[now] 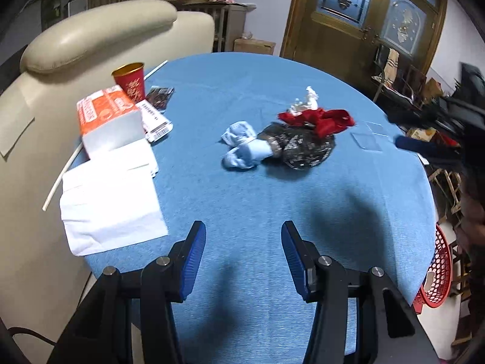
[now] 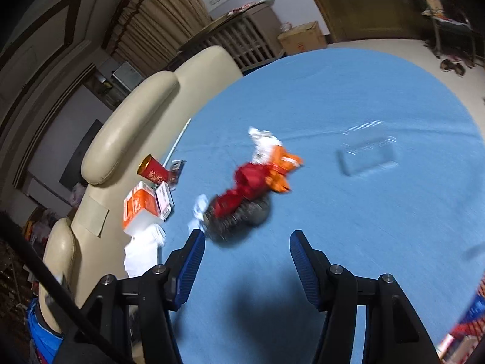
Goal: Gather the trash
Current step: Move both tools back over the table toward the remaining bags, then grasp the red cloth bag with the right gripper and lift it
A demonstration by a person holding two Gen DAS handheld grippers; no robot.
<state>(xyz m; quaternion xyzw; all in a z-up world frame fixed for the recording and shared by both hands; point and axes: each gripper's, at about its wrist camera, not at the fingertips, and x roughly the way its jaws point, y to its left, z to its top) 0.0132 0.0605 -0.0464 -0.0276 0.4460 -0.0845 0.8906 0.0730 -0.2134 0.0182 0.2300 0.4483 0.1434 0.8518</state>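
A heap of trash lies mid-table on the blue cloth: a dark crumpled foil wrapper, a red wrapper, crumpled white paper and a pale blue wad. The right wrist view shows the same heap, blurred, with the red wrapper and an orange scrap. A clear plastic lid lies to its right. My left gripper hangs open over bare cloth, well short of the heap. My right gripper is open too, nothing between its fingers, just short of the heap.
At the table's left edge stand a red paper cup, an orange-and-white tissue pack, loose white napkins and a white straw. A cream armchair borders the left side. A red plastic basket sits on the floor at right.
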